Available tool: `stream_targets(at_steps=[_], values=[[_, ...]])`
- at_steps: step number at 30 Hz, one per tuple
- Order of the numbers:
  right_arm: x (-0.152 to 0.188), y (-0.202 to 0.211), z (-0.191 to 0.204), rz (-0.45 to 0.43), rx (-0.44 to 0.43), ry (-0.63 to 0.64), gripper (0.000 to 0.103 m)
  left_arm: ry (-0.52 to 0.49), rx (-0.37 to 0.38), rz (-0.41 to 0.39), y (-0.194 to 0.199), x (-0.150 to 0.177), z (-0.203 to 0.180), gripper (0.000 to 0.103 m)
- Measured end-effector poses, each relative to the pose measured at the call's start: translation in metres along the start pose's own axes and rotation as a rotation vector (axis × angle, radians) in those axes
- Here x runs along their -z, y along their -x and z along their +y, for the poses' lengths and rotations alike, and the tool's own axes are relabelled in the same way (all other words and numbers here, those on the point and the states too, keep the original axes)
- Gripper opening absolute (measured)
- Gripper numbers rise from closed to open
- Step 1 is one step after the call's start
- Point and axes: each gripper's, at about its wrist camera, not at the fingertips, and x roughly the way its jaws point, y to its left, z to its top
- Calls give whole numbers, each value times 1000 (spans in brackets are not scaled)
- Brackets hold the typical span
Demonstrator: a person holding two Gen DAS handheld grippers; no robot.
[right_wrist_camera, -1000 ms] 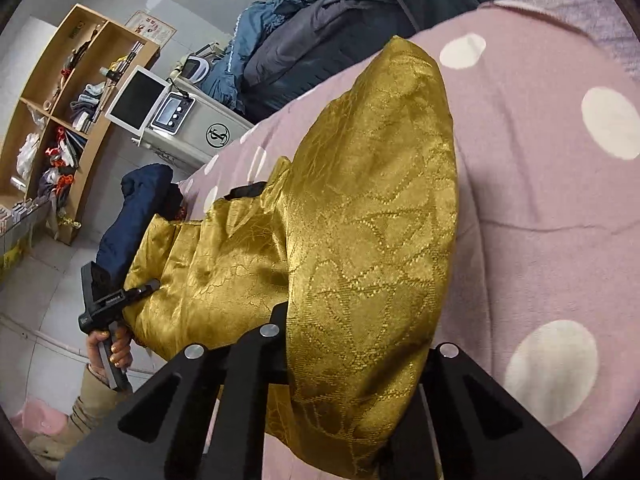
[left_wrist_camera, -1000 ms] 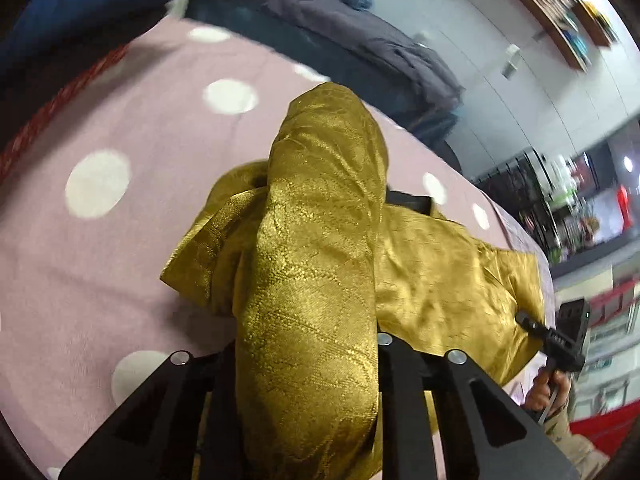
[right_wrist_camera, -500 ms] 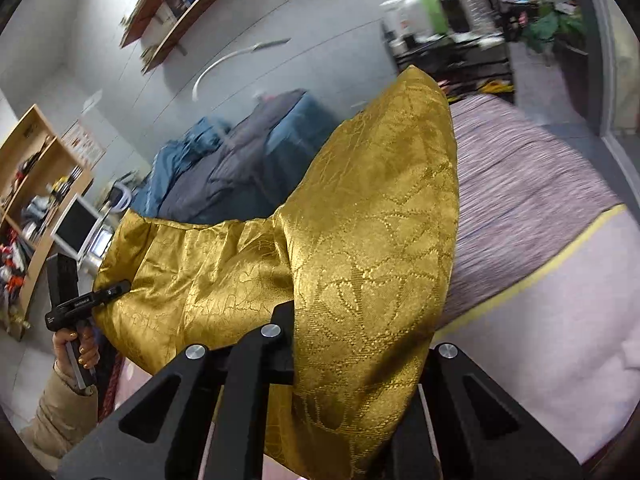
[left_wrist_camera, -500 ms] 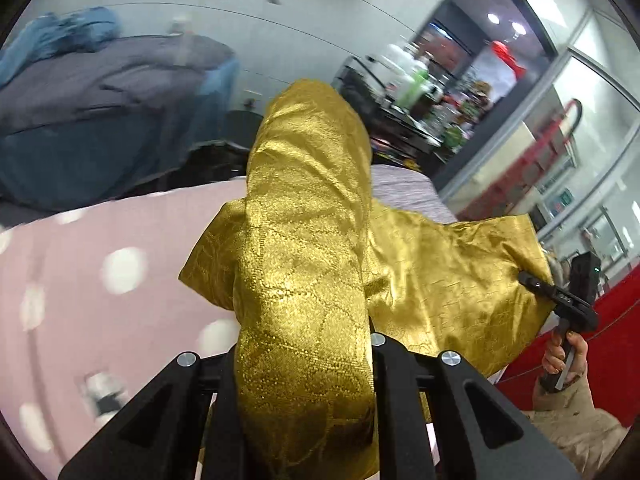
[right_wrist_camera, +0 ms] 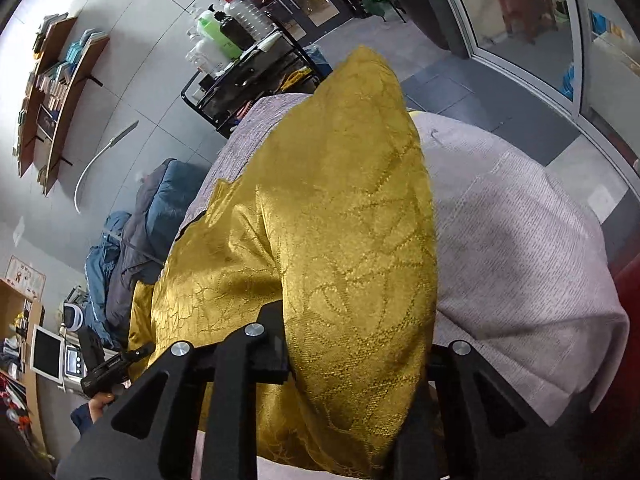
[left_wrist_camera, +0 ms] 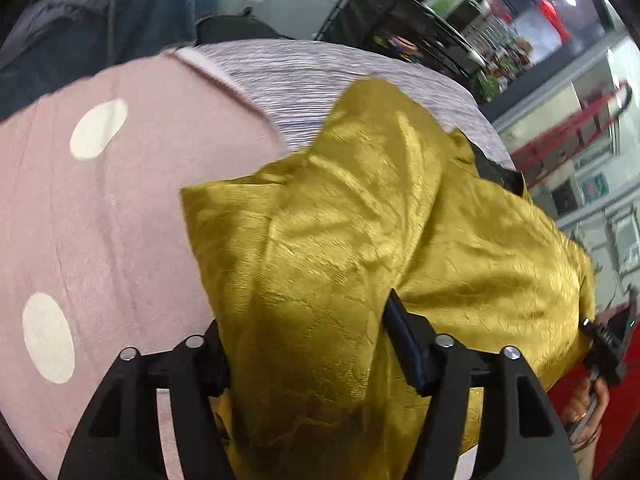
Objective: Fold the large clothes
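Note:
A large shiny gold garment [left_wrist_camera: 360,240] with a woven pattern hangs between both grippers above the bed. My left gripper [left_wrist_camera: 308,360] is shut on one bunched end of it; the cloth drapes over the fingers and hides the tips. My right gripper [right_wrist_camera: 356,360] is shut on the other end [right_wrist_camera: 352,220], which bulges forward over the fingers. The right gripper also shows at the far right of the left wrist view [left_wrist_camera: 604,344], and the left gripper at the lower left of the right wrist view [right_wrist_camera: 108,364]. A black lining [left_wrist_camera: 496,168] shows at the garment's far edge.
The bed has a pink cover with white dots [left_wrist_camera: 100,200] and a grey-lilac blanket [right_wrist_camera: 520,248]. Blue and grey clothes [right_wrist_camera: 132,240] are piled at the bed's far side. A black cart with bottles [right_wrist_camera: 248,64], wall shelves [right_wrist_camera: 52,92] and glass doors [right_wrist_camera: 520,20] stand around.
Both grippers have swung with the garment toward the grey-lilac end of the bed. The cloth has dropped lower over the bed and spread wider in the left wrist view.

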Motion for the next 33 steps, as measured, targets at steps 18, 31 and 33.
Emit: stream_targets(at_steps=[18,31,33], values=[[22,66,-11,-204,272,-79,88,38,-464,-407,124,0,35,96],[113,63,122,-60,467,440,94,-227,-428,-270,91,86,-99,97],[126,54,138,-28,450,471,95,-299,-425,-232,82,98,-123,97]])
